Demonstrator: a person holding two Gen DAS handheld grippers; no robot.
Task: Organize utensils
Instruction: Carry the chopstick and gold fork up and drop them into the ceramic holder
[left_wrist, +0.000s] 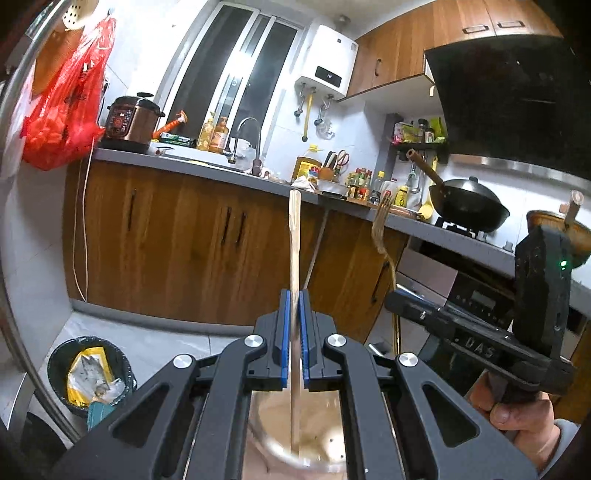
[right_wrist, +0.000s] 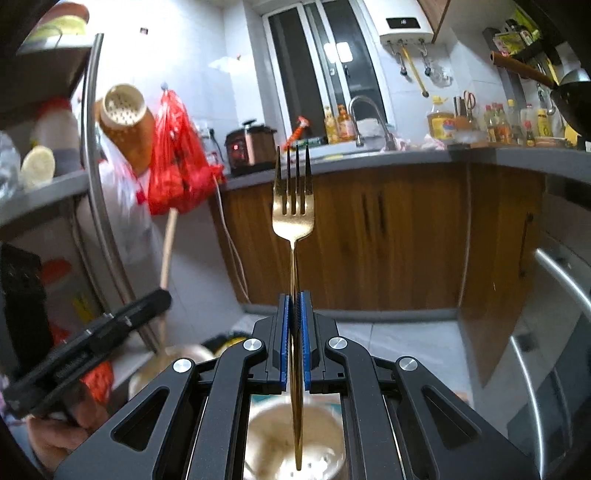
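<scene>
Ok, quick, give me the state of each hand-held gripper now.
Left hand-held gripper: closed on a wooden chopstick.
Right hand-held gripper: closed on a gold fork.

2 wrist fisheyes, facing shared counter (left_wrist: 207, 173)
</scene>
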